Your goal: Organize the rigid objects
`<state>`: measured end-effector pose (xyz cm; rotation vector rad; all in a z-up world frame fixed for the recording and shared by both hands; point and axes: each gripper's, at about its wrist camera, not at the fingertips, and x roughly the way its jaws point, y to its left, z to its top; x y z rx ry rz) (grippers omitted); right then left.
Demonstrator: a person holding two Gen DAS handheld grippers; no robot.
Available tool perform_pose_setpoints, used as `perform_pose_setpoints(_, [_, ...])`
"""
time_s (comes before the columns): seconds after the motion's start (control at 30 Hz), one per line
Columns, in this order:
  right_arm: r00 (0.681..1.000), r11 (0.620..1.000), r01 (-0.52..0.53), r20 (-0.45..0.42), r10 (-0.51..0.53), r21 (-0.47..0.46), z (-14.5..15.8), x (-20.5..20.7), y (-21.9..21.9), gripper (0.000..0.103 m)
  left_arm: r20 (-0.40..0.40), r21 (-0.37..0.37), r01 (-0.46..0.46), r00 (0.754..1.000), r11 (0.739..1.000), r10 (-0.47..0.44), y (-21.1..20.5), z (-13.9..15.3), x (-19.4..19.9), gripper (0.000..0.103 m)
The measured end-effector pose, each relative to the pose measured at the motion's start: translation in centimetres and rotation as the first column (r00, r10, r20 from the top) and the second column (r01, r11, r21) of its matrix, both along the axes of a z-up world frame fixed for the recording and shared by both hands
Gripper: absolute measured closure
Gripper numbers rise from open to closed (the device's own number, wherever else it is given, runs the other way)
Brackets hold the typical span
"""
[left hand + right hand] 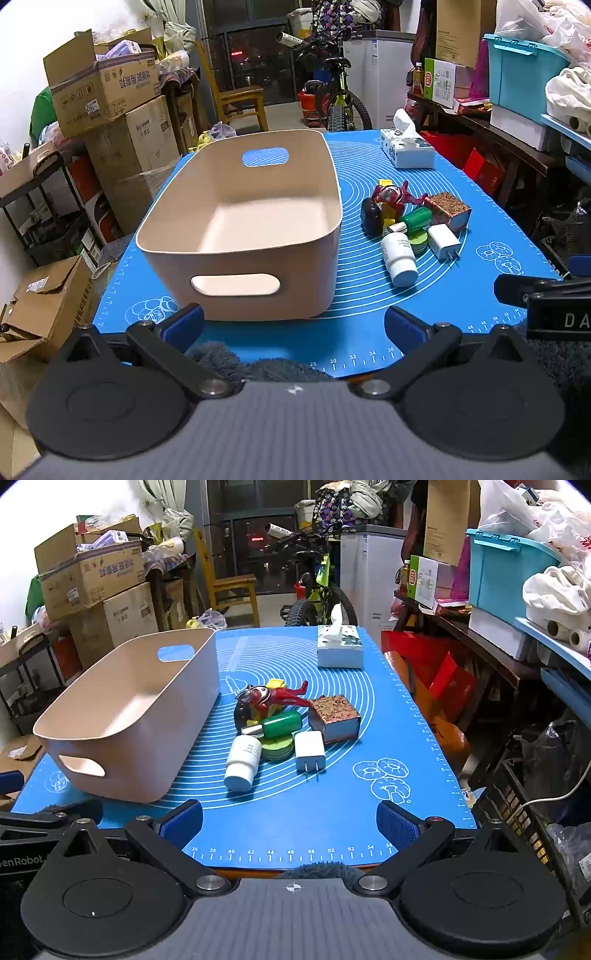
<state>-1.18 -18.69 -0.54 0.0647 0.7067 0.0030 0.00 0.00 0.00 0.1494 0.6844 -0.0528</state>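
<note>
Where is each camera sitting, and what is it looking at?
Left wrist: rides on the left tool, open, at the mat's near edge, facing the empty beige bin; the right tool's black body shows at the right edge.
Right wrist: rides on the right tool, open, facing the toy pile, with the white charger nearest.
Both share the bin, pile, blue mat and tissue box.

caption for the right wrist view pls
Open right gripper faces a pile of small items beside an empty beige bin.
</note>
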Motion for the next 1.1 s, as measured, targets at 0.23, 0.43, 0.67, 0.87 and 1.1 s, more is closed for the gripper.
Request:
perform_pose_setpoints(0.23, [1.0,1.0,-0.002,0.004,0.002,0.0,0.02,0.02,0.02,0.004,-0.001,-0.003,0.001,1.0,1.0,-0.001,0.02,0.01,-0.01,0.0])
perform_pose_setpoints(0.43, [1.0,1.0,0.0,0.005,0.0,-0.003,0.09,0.01,0.07,0.003,-0.003,-0.005,0.001,1.0,1.0,-0.001,0.05,0.01,-0.01,0.0])
perform_pose_setpoints(0.67, [1.0,1.0,0.0,0.006,0.001,-0.004,0.05,-0.04,0.16,0.003,-0.005,-0.007,0.0,1.0,1.0,0.0,0.06,0.01,0.01,0.0])
perform_pose_setpoints(0.87, [1.0,1.0,0.0,0.007,0.0,-0.005,0.04,-0.04,0.17,0.004,-0.005,-0.007,0.0,1.0,1.0,0.0,0.08,0.02,-0.01,0.0])
perform_pose_setpoints(1.1, [1.0,1.0,0.0,0.006,0.001,-0.005,0.01,-0.03,0.19,0.003,-0.007,-0.007,0.001,1.0,1.0,-0.001,0.09,0.01,0.03,0.0])
